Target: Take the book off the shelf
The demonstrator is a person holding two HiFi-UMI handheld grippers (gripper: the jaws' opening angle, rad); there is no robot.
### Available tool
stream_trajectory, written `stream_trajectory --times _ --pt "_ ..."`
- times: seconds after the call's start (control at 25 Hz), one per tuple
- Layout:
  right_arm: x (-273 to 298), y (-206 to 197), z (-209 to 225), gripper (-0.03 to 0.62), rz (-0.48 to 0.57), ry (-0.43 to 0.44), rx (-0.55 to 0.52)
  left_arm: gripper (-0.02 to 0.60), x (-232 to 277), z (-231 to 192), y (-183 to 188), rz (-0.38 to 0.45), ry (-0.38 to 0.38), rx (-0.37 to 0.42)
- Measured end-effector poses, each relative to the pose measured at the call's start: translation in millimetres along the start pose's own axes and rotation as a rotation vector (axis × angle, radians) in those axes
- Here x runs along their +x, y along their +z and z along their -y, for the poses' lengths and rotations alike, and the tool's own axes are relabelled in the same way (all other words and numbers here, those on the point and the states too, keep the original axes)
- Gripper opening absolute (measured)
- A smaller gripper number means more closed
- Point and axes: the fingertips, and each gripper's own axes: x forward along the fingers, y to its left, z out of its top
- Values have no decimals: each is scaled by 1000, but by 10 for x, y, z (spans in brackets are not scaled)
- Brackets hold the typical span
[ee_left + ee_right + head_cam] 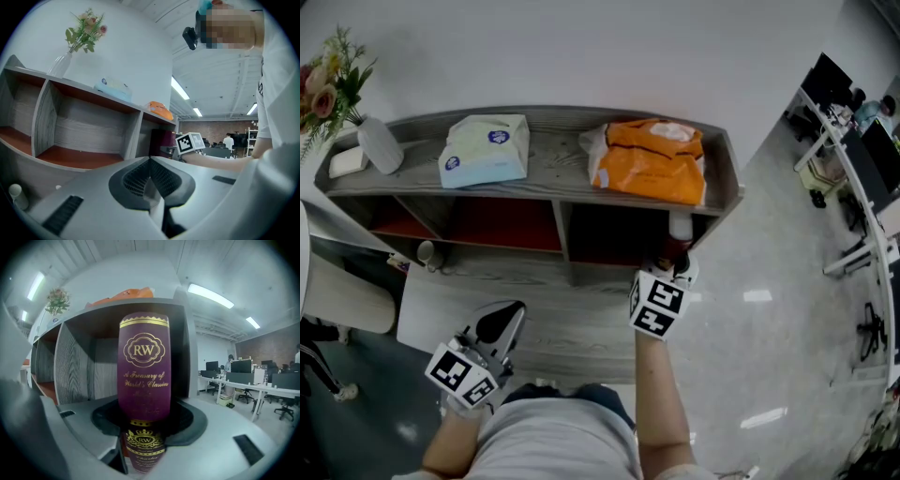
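The grey shelf is carrying an orange bag, a tissue pack and a vase on top. In its right-hand compartment the purple book is standing upright, and the right gripper is grasping its spine. The left gripper is hanging low, jaws pressed together on nothing.

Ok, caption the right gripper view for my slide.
Right claw clasping a purple book upright in the shelf.

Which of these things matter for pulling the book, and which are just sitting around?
Job: book; right gripper on its spine; shelf.
Lying about: flower vase, tissue pack, orange bag, all on the shelf top; left gripper, shut, empty.
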Motion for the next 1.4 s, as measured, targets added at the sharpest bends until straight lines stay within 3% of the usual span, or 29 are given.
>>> stream_trajectory --times 0.28,0.48,0.84,1.04,1.4 --pt "-167 0 -41 219 -4 42 22 15 -18 47 8 3 -25 0" --pt "-386 -11 -164 218 -12 117 76 15 4 108 0 1 -57 1" --pt "-805 8 -359 218 -19 220 162 15 154 261 -9 -5 -144 5" --pt "-1042 49 -391 218 -8 263 266 15 268 368 -10 -5 -199 7" --pt "-1443 40 -329 218 -7 302 359 15 510 600 -16 -11 -306 12"
